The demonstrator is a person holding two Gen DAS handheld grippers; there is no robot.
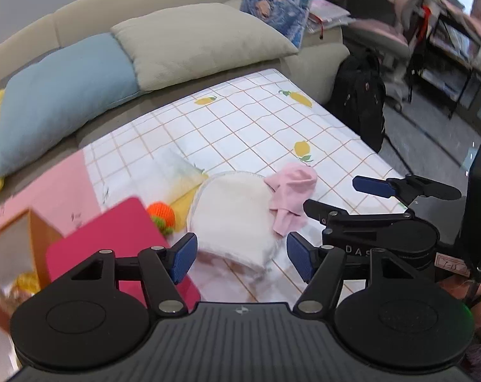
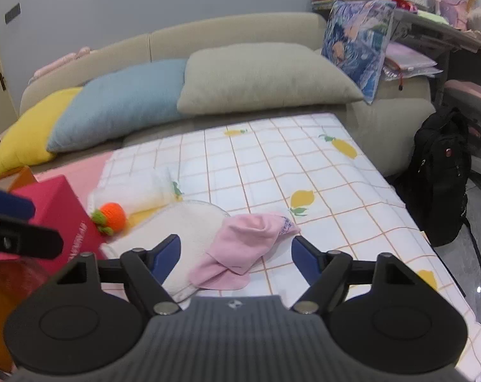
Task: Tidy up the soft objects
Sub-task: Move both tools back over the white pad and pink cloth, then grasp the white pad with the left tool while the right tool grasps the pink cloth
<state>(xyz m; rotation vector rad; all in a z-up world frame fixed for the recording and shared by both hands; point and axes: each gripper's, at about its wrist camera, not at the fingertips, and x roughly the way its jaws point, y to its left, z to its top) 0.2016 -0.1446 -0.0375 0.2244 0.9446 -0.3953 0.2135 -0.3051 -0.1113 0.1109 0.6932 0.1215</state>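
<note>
A white fluffy cloth (image 1: 231, 219) lies on the lemon-print checked tablecloth (image 1: 256, 121), with a crumpled pink cloth (image 1: 291, 197) overlapping its right edge. An orange knitted toy (image 1: 162, 215) rests at its left, beside a folded pale cloth (image 1: 177, 172). My left gripper (image 1: 240, 254) hovers open over the white cloth's near end. My right gripper (image 2: 235, 254) stands open just above the pink cloth (image 2: 250, 242), nothing pressed between its pads. The white cloth (image 2: 189, 226) and orange toy (image 2: 111, 215) also show in the right wrist view. Each gripper appears in the other's view, the right gripper (image 1: 331, 194) and the left gripper (image 2: 48, 226).
A magenta box (image 1: 113, 242) and an orange box (image 1: 33, 238) stand at the table's left. Behind is a beige sofa with yellow (image 2: 27, 133), blue (image 2: 119, 102) and beige (image 2: 259, 76) cushions. A black backpack (image 2: 441, 172) sits on the floor right of the table.
</note>
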